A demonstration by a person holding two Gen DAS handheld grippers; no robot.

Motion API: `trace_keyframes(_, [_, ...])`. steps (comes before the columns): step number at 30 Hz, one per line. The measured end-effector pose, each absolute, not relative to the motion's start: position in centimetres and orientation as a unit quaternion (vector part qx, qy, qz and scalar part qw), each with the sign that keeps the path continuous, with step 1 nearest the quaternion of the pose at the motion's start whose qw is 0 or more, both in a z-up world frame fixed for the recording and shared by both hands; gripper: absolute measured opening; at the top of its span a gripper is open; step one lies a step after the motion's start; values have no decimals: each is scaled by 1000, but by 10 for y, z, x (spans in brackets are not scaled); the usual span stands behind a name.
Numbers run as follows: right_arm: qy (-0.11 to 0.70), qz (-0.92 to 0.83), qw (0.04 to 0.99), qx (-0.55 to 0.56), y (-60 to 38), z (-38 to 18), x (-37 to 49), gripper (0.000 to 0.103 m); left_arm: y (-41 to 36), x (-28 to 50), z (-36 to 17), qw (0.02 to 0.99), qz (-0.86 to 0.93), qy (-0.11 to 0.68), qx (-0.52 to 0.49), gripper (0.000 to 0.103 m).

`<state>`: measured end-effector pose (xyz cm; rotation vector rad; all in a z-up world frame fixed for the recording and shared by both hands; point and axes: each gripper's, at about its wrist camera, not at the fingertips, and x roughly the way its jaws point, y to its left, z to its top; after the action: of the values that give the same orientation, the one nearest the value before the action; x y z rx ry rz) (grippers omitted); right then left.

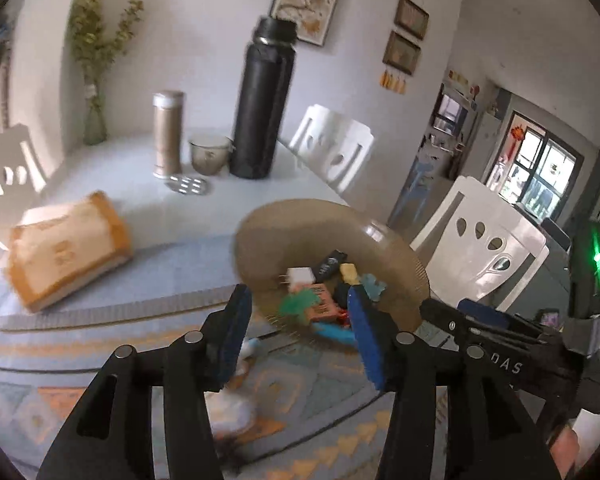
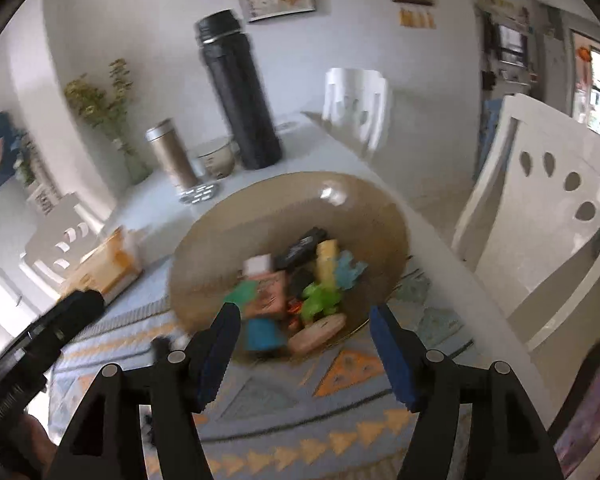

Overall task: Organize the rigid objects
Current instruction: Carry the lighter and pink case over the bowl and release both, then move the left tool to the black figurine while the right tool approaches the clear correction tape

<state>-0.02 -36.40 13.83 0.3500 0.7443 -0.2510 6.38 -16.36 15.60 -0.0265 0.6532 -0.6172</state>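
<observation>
While both the left gripper (image 1: 296,320) and right gripper (image 2: 304,344) hover wide open and empty, the bowl (image 2: 228,224) looks mostly filled; next, probably picking up whatever lies outside it.

Motion blur smears the small items heaped in the tan bowl (image 2: 300,208); a green piece (image 2: 320,298) and a teal piece (image 2: 262,332) cannot be identified. In the left wrist view, the left gripper (image 1: 296,336) hides the bowl's near rim (image 1: 404,264), and a white object (image 1: 230,414) on the patterned cloth (image 1: 100,344) beneath it is too blurred to name. The black flask's (image 2: 236,92) cap is soft-edged. The right gripper (image 2: 304,354) covers the bowl's near edge. Pictures on the wall (image 1: 410,16) are too small to read.
</observation>
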Motion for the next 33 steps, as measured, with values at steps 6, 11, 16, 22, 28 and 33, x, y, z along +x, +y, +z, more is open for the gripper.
trace_keyframes(6, [371,-71,914,146,-310,130,-22,77,-83,28,186,916,-269,295,-34,64])
trace_keyframes(11, [380,-37,909,170,-287,82,-36,95,-48,8,139,910,-240,336,-28,64])
trace_keyframes(16, [424,-58,891,151,-275,29,-33,95,-34,6,58,891,-211,402,-28,64])
trace_keyframes(22, [435,-57,891,118,-264,25,-27,95,-34,13,16,888,-182,422,-23,64])
trace_keyframes(28, [427,-73,897,88,-255,27,-26,95,-41,4,15,895,-171,412,13,64])
trace_keyframes(33, [421,-74,900,89,-259,29,-27,95,-46,2,15,895,-175,409,31,64])
